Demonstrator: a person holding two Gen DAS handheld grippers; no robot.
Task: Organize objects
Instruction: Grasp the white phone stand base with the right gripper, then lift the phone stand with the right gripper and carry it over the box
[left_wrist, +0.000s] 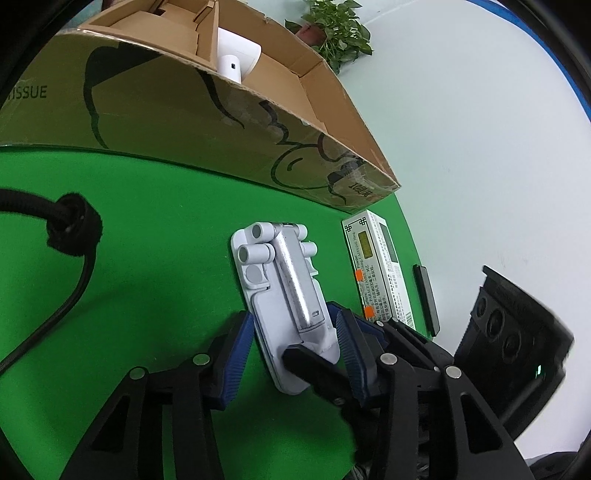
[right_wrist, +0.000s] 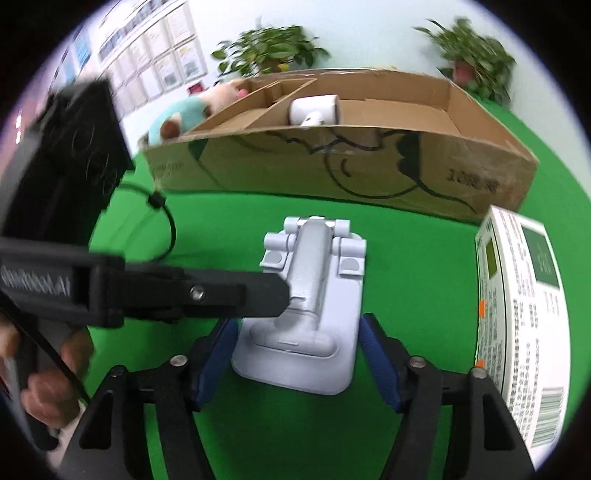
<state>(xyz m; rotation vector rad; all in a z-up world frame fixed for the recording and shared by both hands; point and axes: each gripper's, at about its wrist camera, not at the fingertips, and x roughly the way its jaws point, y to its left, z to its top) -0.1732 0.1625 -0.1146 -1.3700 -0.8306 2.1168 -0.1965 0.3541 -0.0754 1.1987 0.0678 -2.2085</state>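
A white folding phone stand (left_wrist: 280, 295) (right_wrist: 317, 332) with a silver arm lies flat on the green cloth. In the left wrist view my left gripper (left_wrist: 295, 317) has its blue pads against both sides of the stand's near end. In the right wrist view my right gripper (right_wrist: 295, 323) straddles the same end, and its pads stand just off the edges. One black finger (right_wrist: 221, 291) of the left gripper reaches in from the left, its tip at the silver arm. A black finger (left_wrist: 317, 373) of the right gripper crosses the stand's near end.
A long open cardboard box (left_wrist: 207, 110) (right_wrist: 332, 162) stands behind the stand, with a white device (left_wrist: 236, 59) inside. A white medicine box (left_wrist: 373, 269) (right_wrist: 524, 314) and a slim black bar (left_wrist: 426, 299) lie to the right. A black cable (left_wrist: 70, 229) lies to the left.
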